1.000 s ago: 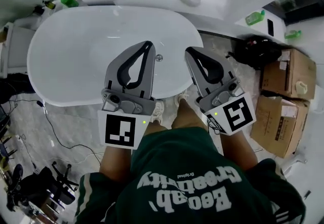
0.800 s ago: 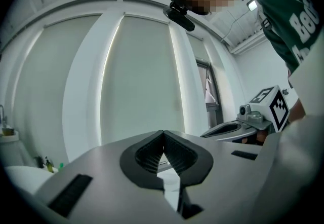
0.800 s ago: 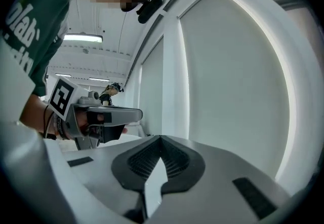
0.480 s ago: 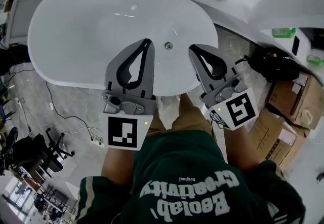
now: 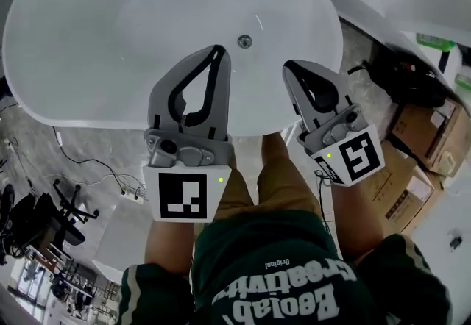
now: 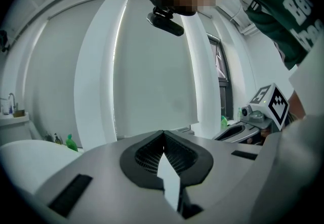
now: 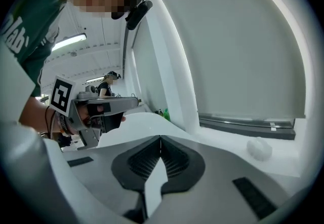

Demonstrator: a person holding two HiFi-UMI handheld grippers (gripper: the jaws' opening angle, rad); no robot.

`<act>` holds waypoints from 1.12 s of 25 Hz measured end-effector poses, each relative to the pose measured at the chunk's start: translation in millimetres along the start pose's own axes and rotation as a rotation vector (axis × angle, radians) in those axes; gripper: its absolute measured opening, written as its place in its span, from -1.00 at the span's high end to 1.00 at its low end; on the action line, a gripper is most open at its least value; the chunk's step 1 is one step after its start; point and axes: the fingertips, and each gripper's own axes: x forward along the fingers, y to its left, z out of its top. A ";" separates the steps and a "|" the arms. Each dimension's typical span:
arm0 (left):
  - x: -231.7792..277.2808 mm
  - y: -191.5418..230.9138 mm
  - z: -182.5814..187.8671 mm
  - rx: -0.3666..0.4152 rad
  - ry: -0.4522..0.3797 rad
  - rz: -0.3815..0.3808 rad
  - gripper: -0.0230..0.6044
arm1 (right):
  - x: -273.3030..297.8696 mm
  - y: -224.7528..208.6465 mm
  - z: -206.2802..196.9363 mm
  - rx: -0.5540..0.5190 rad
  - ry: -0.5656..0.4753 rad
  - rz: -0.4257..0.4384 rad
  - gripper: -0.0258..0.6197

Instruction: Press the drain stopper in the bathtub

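Drain stopper [image 5: 244, 41]: small round metal disc on the floor of the white oval bathtub [image 5: 88, 29], upper centre of head view, nothing touching it.

Left gripper [image 5: 218, 51]: centre of frame, over the tub's near half. Tip lies just below-left of the stopper, apart from it. Fingers pressed together at the tips, nothing between them; left gripper view [image 6: 163, 133] confirms, ribbed pads meet at the tip w/ a teardrop gap behind.

Right gripper [image 5: 292, 66]: right of centre, over the near tub rim, tip right of and below the stopper, further off than the left one. Fingers likewise pressed together, empty, per right gripper view [image 7: 160, 138].

Both units sit approx. side by side, not touching. Marker cubes face up: left [image 5: 184, 195], right [image 5: 357, 154].

Surroundings:
- Person's green sweatshirt [image 5: 280, 272], bottom centre.
- Cardboard boxes [image 5: 416, 136] and black bag [image 5: 397, 77] on floor, right edge.
- Cable [image 5: 81, 163] on floor, lower left, below the tub.
- Green bottle [image 6: 71, 143] on a ledge, lower left of left gripper view.
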 end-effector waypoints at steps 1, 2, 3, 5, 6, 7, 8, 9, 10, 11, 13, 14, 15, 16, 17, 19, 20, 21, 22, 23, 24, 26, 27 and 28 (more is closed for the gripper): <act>0.5 5.5 -12.1 -0.001 0.007 -0.005 0.92 | 7.9 1.0 -9.6 0.006 0.007 -0.009 0.88; 0.9 10.1 -24.2 0.000 0.014 -0.010 0.92 | 15.8 1.9 -18.8 0.012 0.013 -0.017 0.88; 1.2 13.8 -35.8 0.002 0.020 -0.017 0.92 | 23.6 2.8 -27.3 0.013 0.021 -0.024 0.88; 1.3 19.4 -56.6 -0.001 0.020 -0.039 0.92 | 38.6 5.9 -40.7 0.002 0.037 -0.037 0.88; 1.7 21.5 -66.0 -0.004 0.017 -0.053 0.92 | 46.1 7.9 -45.4 -0.010 0.039 -0.041 0.88; 2.5 22.7 -74.5 -0.005 0.014 -0.069 0.92 | 53.5 9.9 -49.6 -0.024 0.040 -0.044 0.88; 4.1 23.2 -81.9 -0.001 0.008 -0.086 0.92 | 60.5 11.3 -54.1 -0.039 0.043 -0.047 0.88; 6.8 23.4 -88.9 0.000 0.001 -0.101 0.92 | 67.4 11.7 -59.0 -0.057 0.049 -0.050 0.88; 10.2 23.4 -96.3 -0.007 -0.003 -0.112 0.92 | 74.1 11.5 -64.4 -0.075 0.053 -0.051 0.88; 13.8 23.2 -104.6 -0.023 -0.003 -0.121 0.92 | 80.5 11.1 -70.4 -0.090 0.056 -0.050 0.88; 21.1 22.3 -122.4 -0.059 0.009 -0.126 0.92 | 91.9 9.2 -86.7 -0.096 0.077 -0.043 0.88; 24.8 21.9 -131.2 -0.068 0.012 -0.124 0.92 | 96.6 6.9 -97.4 -0.094 0.094 -0.039 0.88; 28.9 21.6 -140.3 -0.070 0.013 -0.121 0.92 | 100.8 3.3 -108.8 -0.093 0.111 -0.038 0.88; 33.2 21.4 -150.6 -0.069 0.014 -0.118 0.92 | 104.8 -1.5 -120.2 -0.088 0.124 -0.039 0.88; 37.5 20.7 -162.7 -0.068 0.021 -0.116 0.92 | 108.5 -6.9 -131.6 -0.079 0.132 -0.039 0.88; 46.1 18.2 -188.4 -0.064 0.041 -0.104 0.92 | 115.3 -19.6 -154.6 -0.065 0.139 -0.033 0.88; 50.2 16.2 -200.8 -0.065 0.054 -0.095 0.92 | 118.9 -26.2 -166.0 -0.066 0.141 -0.029 0.88; 54.1 13.3 -212.5 -0.072 0.067 -0.085 0.92 | 121.7 -32.0 -178.1 -0.070 0.150 -0.024 0.88; 57.9 9.6 -223.5 -0.084 0.080 -0.078 0.92 | 123.7 -36.8 -191.0 -0.072 0.167 -0.021 0.88; 61.8 5.2 -233.8 -0.099 0.090 -0.073 0.92 | 125.6 -40.9 -203.4 -0.070 0.185 -0.017 0.88; 65.6 0.7 -243.5 -0.111 0.098 -0.073 0.92 | 128.1 -44.7 -214.7 -0.066 0.199 -0.012 0.88; 71.9 -6.8 -261.6 -0.123 0.118 -0.074 0.92 | 135.7 -50.1 -233.0 -0.060 0.213 0.005 0.88; 74.1 -9.4 -269.7 -0.130 0.128 -0.071 0.92 | 139.8 -51.9 -241.6 -0.059 0.221 0.017 0.88; 76.1 -11.5 -276.8 -0.139 0.136 -0.065 0.92 | 143.4 -53.8 -250.5 -0.057 0.234 0.029 0.88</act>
